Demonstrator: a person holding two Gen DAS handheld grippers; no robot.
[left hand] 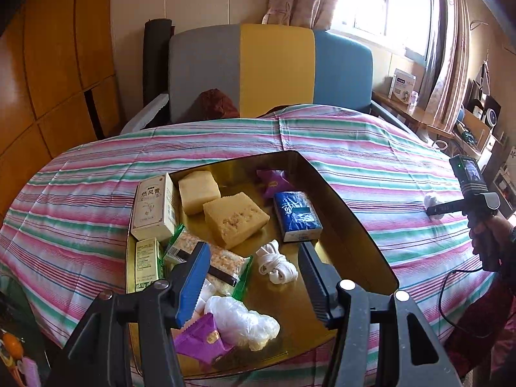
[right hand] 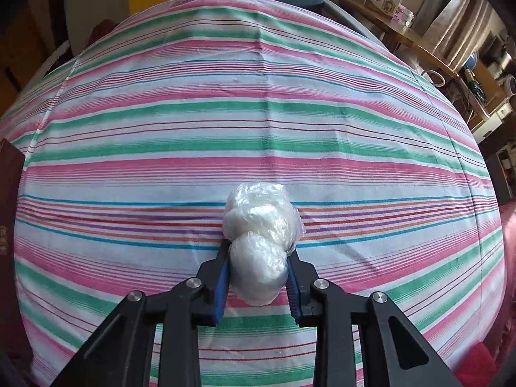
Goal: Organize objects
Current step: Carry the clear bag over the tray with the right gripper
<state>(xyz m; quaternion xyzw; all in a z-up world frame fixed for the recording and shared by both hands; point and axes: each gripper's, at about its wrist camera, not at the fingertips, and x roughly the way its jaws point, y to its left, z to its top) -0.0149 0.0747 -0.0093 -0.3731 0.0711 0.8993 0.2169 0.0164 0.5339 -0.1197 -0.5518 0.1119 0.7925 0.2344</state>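
A gold tray (left hand: 351, 225) lies on the striped bedspread (left hand: 371, 148). In it are two yellow sponge blocks (left hand: 235, 217), a blue tissue pack (left hand: 296, 216), a white rope bundle (left hand: 275, 261), purple packets (left hand: 201, 338), a crumpled plastic bag (left hand: 240, 321), snack bars (left hand: 222, 264) and cream boxes (left hand: 154, 208). My left gripper (left hand: 254, 254) is open above the tray's near half, empty. My right gripper (right hand: 258, 248) is shut on a white plastic-wrapped bundle (right hand: 261, 229) just above the bedspread (right hand: 258, 113); it also shows in the left wrist view (left hand: 433, 204), right of the tray.
A grey, yellow and blue chair (left hand: 271, 71) stands behind the bed. A wooden wardrobe (left hand: 48, 74) is at the left. A cluttered desk (left hand: 451, 122) and window are at the right. A dark box edge (right hand: 8, 200) sits at the left in the right wrist view.
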